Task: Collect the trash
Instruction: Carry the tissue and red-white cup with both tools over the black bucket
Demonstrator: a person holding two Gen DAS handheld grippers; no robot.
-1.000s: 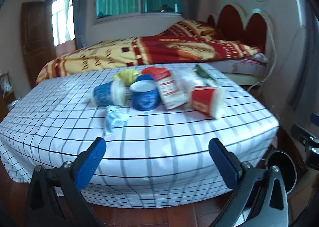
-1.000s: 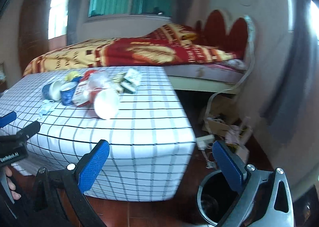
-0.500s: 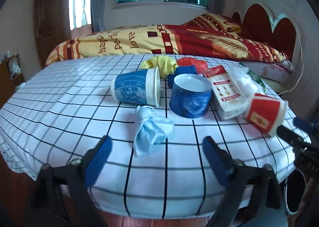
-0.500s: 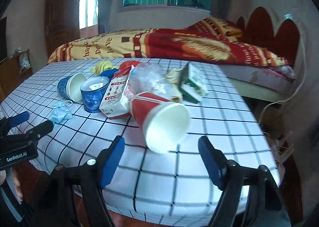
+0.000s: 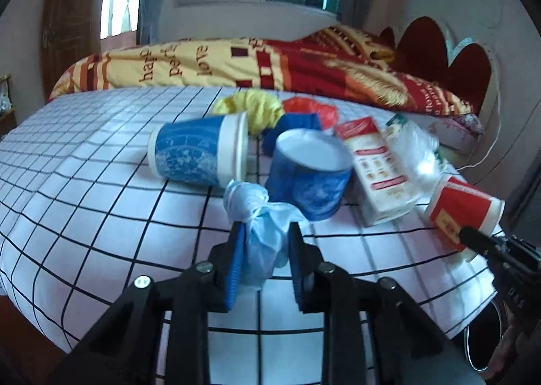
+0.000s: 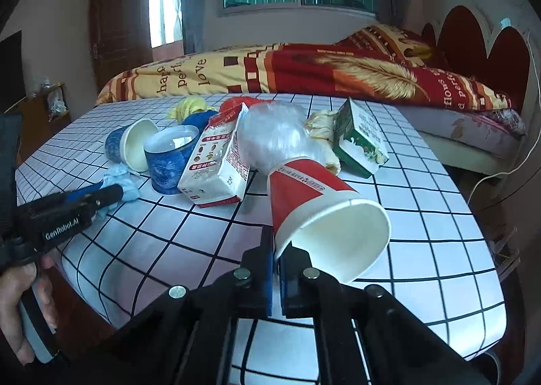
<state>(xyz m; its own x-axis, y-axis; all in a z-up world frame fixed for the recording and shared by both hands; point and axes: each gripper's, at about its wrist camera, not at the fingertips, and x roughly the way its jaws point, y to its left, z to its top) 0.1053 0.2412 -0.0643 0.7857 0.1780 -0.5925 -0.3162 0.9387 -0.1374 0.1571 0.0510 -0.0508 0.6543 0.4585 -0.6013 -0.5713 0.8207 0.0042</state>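
Trash lies on a table with a checked cloth (image 5: 101,202). My left gripper (image 5: 265,246) is shut on a crumpled light-blue face mask (image 5: 260,226), which also shows in the right wrist view (image 6: 121,182). My right gripper (image 6: 275,249) is shut on the rim of a tipped red paper cup (image 6: 318,209), seen at the right table edge in the left wrist view (image 5: 463,209). Nearby lie a tipped blue cup (image 5: 199,151), an upright blue cup (image 5: 307,175), a red-and-white carton (image 5: 378,168), a clear plastic bag (image 6: 274,138) and a green carton (image 6: 358,138).
Yellow (image 5: 253,107), red (image 5: 311,107) and blue (image 5: 294,124) crumpled bags lie behind the cups. A black bin (image 5: 483,341) stands on the floor at the table's right. A bed with a red-yellow blanket (image 5: 270,63) is behind the table.
Both grippers moved in over the table edge and closed: the left on the face mask, the right on the red cup's rim.
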